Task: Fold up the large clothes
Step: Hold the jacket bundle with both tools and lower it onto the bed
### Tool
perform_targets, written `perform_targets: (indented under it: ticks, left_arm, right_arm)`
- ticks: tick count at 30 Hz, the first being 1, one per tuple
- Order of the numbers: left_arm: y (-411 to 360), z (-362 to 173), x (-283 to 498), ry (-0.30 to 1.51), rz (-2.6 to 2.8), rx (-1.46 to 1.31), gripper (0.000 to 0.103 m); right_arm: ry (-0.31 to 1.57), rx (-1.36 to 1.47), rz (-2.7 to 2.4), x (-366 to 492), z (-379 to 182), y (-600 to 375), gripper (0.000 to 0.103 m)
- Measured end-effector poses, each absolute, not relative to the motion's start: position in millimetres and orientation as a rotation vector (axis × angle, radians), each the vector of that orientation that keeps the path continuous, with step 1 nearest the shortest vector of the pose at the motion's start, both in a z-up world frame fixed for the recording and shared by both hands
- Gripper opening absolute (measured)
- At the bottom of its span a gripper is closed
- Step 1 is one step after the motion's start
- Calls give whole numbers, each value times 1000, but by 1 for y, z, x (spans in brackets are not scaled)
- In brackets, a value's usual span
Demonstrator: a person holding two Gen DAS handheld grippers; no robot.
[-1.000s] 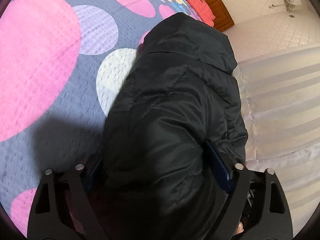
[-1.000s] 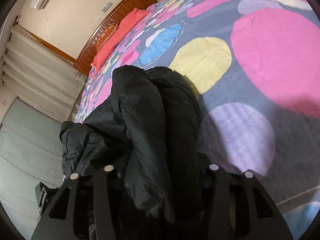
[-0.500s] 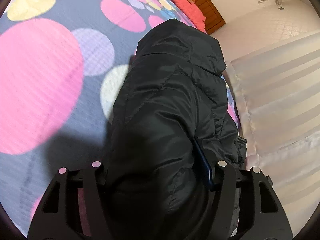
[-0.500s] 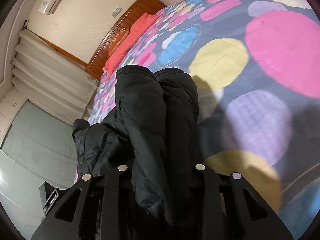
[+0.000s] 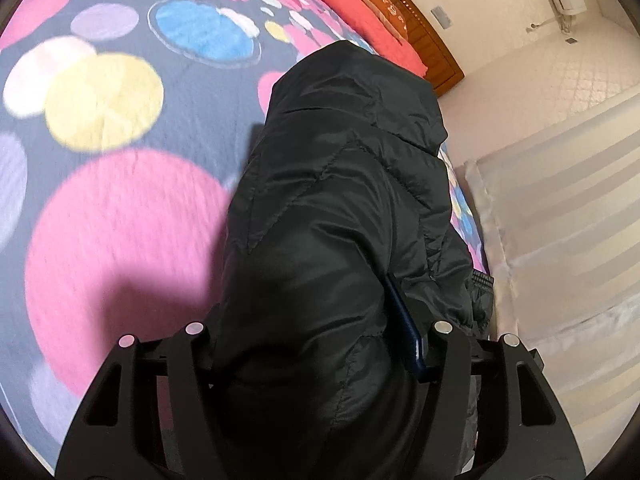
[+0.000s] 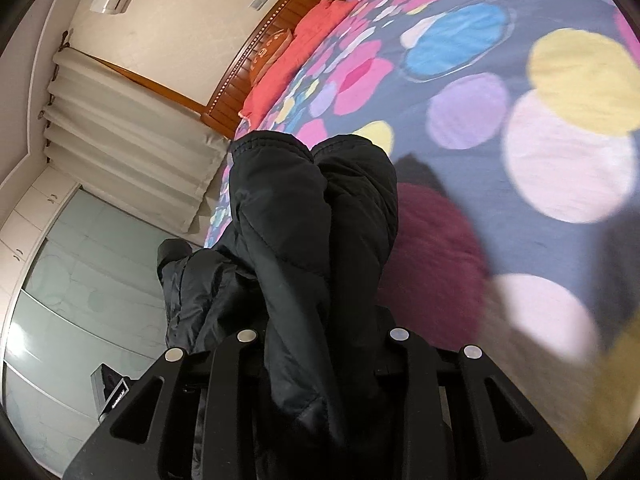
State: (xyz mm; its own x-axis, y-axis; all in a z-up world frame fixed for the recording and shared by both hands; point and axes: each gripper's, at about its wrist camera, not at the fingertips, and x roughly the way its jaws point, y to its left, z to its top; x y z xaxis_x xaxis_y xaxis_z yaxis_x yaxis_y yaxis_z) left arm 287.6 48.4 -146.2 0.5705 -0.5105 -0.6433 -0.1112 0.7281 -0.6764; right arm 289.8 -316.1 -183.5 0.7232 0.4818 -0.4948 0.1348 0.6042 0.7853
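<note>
Both grippers have carried the black jacket (image 5: 340,216) farther across the bed since a second ago, so that the headboard (image 6: 256,64) and red pillows (image 5: 360,28) now show more fully and the spotted bedspread (image 5: 120,208) has slid by beneath. The left gripper (image 5: 316,336) has narrowed onto a thick fold of the jacket and clamps it between its fingers (image 5: 404,320), the blue pad on the right-hand finger pressed against the fabric. The right gripper (image 6: 324,340) has also drawn in and pinches a bunched double roll of the jacket (image 6: 312,232) at a narrow setting.

From the left gripper the jacket stretches forward over the bed, its far end rounded like a hood. To its left lies a broad open stretch of bedspread. To its right the bed edge runs close by, with pale curtains (image 5: 560,220) beyond. In the right wrist view loose jacket folds hang past that same edge, toward a glass wardrobe door (image 6: 80,280).
</note>
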Motion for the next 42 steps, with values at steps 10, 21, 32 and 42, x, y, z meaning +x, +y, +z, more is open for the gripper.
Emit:
perform_targets:
  ticks: [10, 21, 32, 42]
  left_arm:
    - [66, -168, 299, 962, -253, -769, 66]
    - [83, -158, 273, 937, -296, -762, 87]
    - [82, -178, 215, 928, -347, -834, 91]
    - [72, -164, 208, 921, -275, -736, 69]
  right_arm:
    - [813, 888, 213, 313, -197, -303, 30]
    - [840, 913, 208, 282, -199, -318, 67]
    - [863, 854, 264, 232, -200, -294, 70]
    - [877, 823, 236, 212, -190, -276, 37]
